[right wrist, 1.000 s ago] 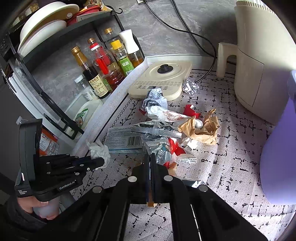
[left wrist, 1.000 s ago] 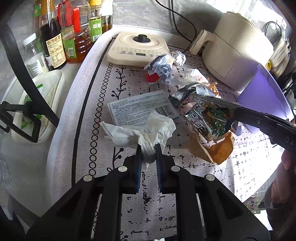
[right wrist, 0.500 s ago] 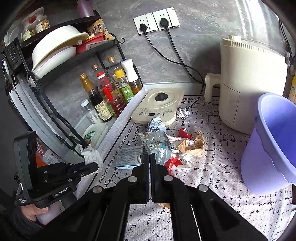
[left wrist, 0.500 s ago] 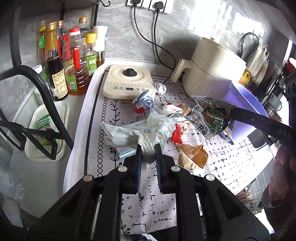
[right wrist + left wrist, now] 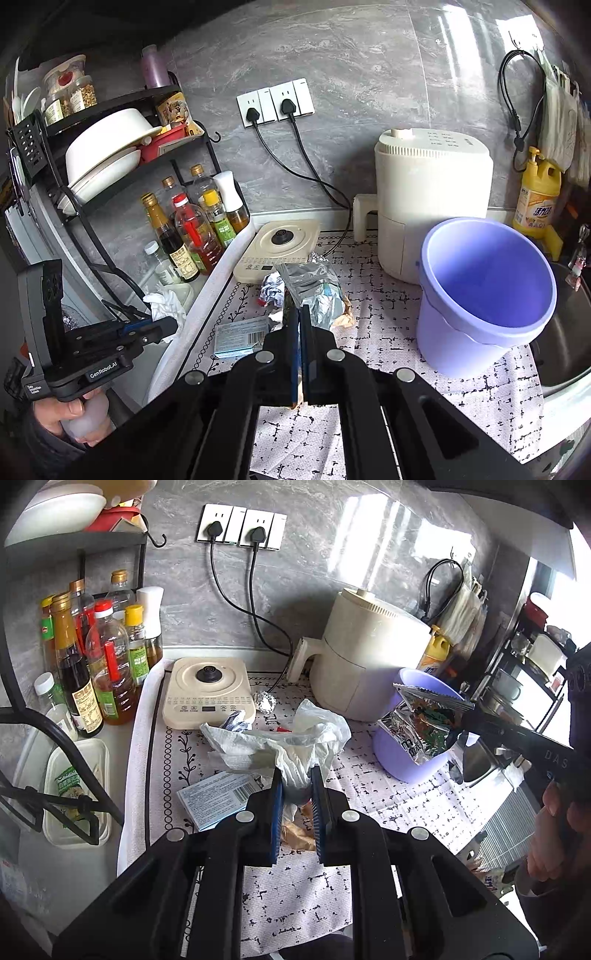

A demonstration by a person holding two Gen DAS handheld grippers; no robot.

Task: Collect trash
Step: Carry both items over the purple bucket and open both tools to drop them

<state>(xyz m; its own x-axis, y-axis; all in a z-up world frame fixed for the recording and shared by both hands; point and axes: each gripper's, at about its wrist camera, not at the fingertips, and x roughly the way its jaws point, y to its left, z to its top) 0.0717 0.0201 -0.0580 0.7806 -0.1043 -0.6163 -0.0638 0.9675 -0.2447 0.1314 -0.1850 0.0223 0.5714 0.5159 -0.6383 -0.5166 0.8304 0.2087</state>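
Note:
My left gripper (image 5: 296,773) is shut on a crumpled white tissue (image 5: 280,746) and holds it up above the patterned mat. It also shows at the left of the right wrist view (image 5: 173,325), tissue (image 5: 166,302) in its tips. My right gripper (image 5: 298,312) is shut on a silver foil snack wrapper (image 5: 314,288), lifted above the trash pile. In the left wrist view that wrapper (image 5: 421,723) hangs in front of the purple bucket (image 5: 413,771). The bucket (image 5: 484,295) stands open and upright at the right. A flat blue-white box (image 5: 240,338), foil ball (image 5: 265,700) and brown paper lie on the mat.
A cream induction hob (image 5: 277,249) and a cream air fryer (image 5: 432,192) stand at the back. Sauce bottles (image 5: 192,229) and a black dish rack (image 5: 110,155) are at the left. A yellow detergent bottle (image 5: 535,199) and a sink (image 5: 565,332) are at the right.
Both grippers have risen and pulled back from the mat, each carrying its trash. The bucket has come fully into the right wrist view, and the foil wrapper has moved toward it.

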